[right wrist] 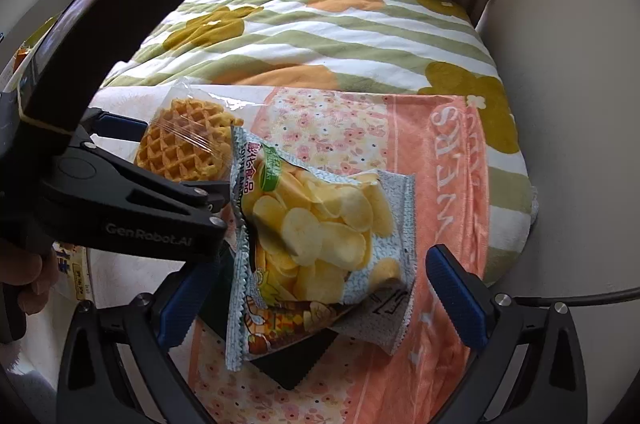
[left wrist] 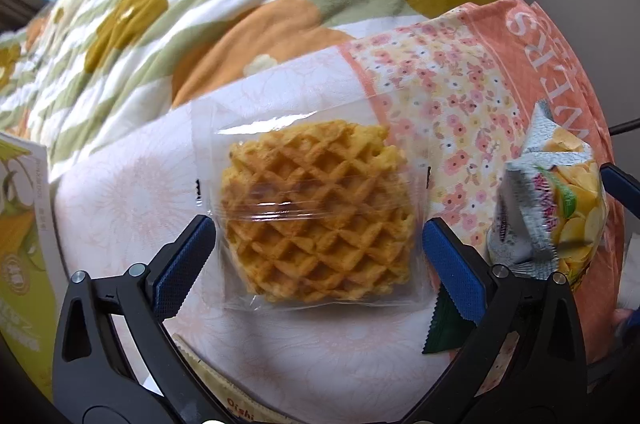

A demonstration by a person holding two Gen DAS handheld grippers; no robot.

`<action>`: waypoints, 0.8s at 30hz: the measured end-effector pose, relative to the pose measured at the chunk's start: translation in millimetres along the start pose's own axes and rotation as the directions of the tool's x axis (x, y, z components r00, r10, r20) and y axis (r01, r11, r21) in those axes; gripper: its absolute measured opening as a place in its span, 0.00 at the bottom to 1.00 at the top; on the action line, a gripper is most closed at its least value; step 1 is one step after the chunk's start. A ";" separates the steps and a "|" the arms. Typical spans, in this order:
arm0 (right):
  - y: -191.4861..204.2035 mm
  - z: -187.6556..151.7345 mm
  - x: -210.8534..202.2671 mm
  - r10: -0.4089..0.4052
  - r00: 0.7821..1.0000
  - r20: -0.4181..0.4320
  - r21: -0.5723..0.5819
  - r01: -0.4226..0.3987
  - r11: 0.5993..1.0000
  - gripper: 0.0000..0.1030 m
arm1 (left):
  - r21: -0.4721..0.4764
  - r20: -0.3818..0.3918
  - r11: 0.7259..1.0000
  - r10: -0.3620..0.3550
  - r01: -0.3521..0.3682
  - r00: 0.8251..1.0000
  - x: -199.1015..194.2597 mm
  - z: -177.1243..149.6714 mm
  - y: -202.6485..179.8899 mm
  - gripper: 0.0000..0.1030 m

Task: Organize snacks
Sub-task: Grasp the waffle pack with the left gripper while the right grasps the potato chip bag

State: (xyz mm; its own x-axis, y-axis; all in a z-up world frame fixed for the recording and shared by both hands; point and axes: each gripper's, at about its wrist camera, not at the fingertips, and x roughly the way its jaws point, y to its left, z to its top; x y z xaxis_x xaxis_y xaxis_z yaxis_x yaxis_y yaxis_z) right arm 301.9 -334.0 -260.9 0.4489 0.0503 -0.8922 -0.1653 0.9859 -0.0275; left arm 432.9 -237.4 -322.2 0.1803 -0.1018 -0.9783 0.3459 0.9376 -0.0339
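A waffle in a clear wrapper (left wrist: 316,212) lies on the pink floral cloth (left wrist: 460,96). My left gripper (left wrist: 318,268) is open, its blue pads on either side of the waffle's near half. A potato chip bag (right wrist: 320,236) lies on the cloth over a dark green packet (right wrist: 292,360). My right gripper (right wrist: 320,296) is open around the chip bag. The waffle (right wrist: 184,144) and the left gripper body (right wrist: 132,200) show at the left of the right wrist view. The chip bag (left wrist: 552,208) shows at the right of the left wrist view.
A green and white box (left wrist: 20,244) stands at the left. A pale Oishi packet (left wrist: 236,404) lies under my left gripper. A striped flower quilt (right wrist: 320,36) lies behind the cloth. The bed edge and a cable (right wrist: 580,298) are at the right.
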 end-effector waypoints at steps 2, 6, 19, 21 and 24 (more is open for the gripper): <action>-0.7 1.2 4.2 -0.006 1.000 -0.009 -0.006 0.006 1.000 1.00 | 0.004 0.014 1.000 -0.005 0.005 1.000 -0.9 -1.5 6.0 0.95; -4.2 4.1 8.1 -0.013 1.000 -0.009 0.001 0.013 1.000 1.00 | 0.013 0.031 1.000 -0.005 0.004 1.000 -6.4 -1.5 9.0 0.80; -1.3 5.0 23.7 0.001 0.999 -0.052 0.020 0.000 1.000 1.00 | -0.017 0.046 0.999 -0.045 0.046 0.998 -19.1 -6.3 18.9 0.70; -0.4 3.6 23.8 0.000 0.999 -0.052 0.021 0.001 1.000 0.99 | -0.015 0.051 0.999 -0.047 0.048 0.998 -22.6 -7.9 18.5 0.70; 1.0 2.3 25.3 0.014 0.998 -0.060 0.026 -0.012 1.000 0.87 | -0.018 0.061 0.999 -0.047 0.048 0.997 -27.2 -8.6 19.3 0.70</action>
State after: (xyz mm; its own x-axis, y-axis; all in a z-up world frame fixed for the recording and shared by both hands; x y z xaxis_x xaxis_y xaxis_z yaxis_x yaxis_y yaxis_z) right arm 315.2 -331.3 -282.5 0.3928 0.0540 -0.9180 -0.1476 0.9890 -0.0050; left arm 426.8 -213.8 -298.0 0.2193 -0.1659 -0.9614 0.3378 0.9374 -0.0847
